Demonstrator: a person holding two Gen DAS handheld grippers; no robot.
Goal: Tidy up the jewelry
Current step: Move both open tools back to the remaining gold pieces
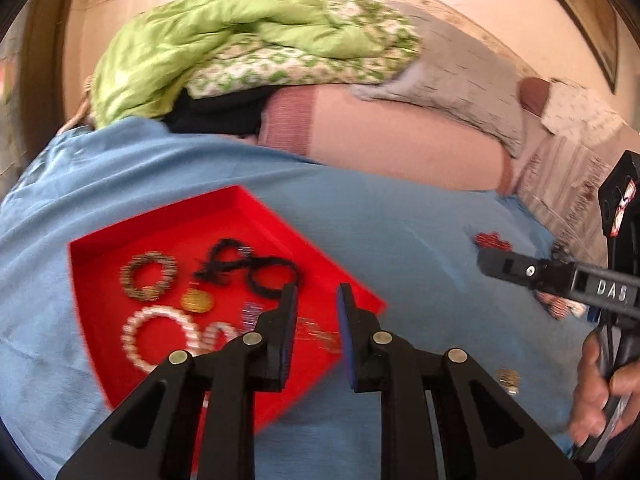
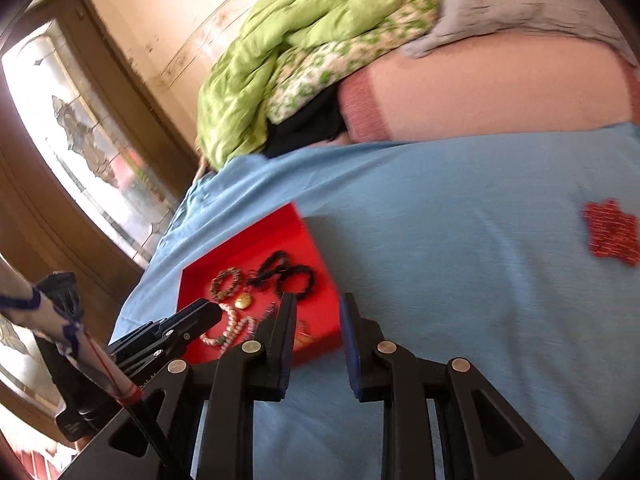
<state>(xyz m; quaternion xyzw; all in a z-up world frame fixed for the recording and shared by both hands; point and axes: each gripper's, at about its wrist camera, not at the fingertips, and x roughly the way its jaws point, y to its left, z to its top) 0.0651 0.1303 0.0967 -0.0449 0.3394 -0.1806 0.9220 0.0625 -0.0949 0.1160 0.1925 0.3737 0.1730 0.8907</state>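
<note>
A red tray [image 1: 224, 212] lies on a blue cloth [image 1: 400, 224]. In it are a brown beaded bracelet [image 1: 149, 276], a black cord piece [image 1: 248, 268], a gold disc [image 1: 197, 301] and a white pearl strand [image 1: 160, 338]. My left gripper [image 1: 317, 308] is open and empty above the tray's right corner. A red beaded piece [image 2: 610, 232] lies on the cloth to the right, also in the left wrist view [image 1: 493, 241]. A small gold item [image 1: 508, 380] lies by my right hand. My right gripper [image 2: 318, 316] is open and empty, just right of the tray [image 2: 304, 240].
A green quilt [image 1: 208, 48], a patterned cover, a dark cloth and pink and grey bedding [image 1: 400, 132] are piled behind the blue cloth. A window [image 2: 72, 140] in a wooden frame stands at the left. The right gripper's body [image 1: 560, 276] reaches in from the right.
</note>
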